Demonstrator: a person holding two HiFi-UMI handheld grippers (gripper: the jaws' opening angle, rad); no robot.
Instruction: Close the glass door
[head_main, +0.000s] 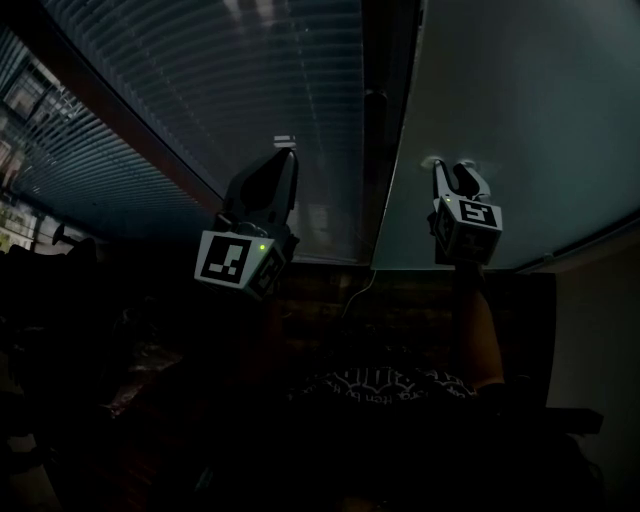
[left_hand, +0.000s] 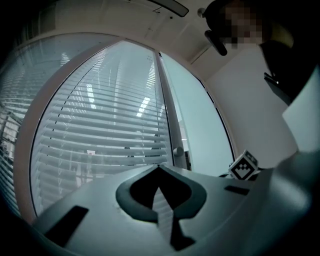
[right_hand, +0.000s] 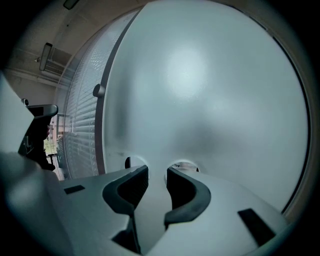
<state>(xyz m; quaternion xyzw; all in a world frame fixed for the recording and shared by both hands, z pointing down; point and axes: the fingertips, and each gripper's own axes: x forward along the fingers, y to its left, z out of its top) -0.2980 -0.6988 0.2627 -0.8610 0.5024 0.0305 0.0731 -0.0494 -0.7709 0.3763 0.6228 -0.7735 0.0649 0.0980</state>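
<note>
Glass door frosted, upper right of our view, its dark frame beside the slatted blinds | we hold the right tongs slightly spread, tips at the pane, gripping nothing | our left tongs pressed together, empty, before the blinds

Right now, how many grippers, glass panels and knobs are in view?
Grippers: 2, left gripper and right gripper
Glass panels: 2, panel with blinds and frosted panel
Knobs: 1, knob
Total: 5
</note>
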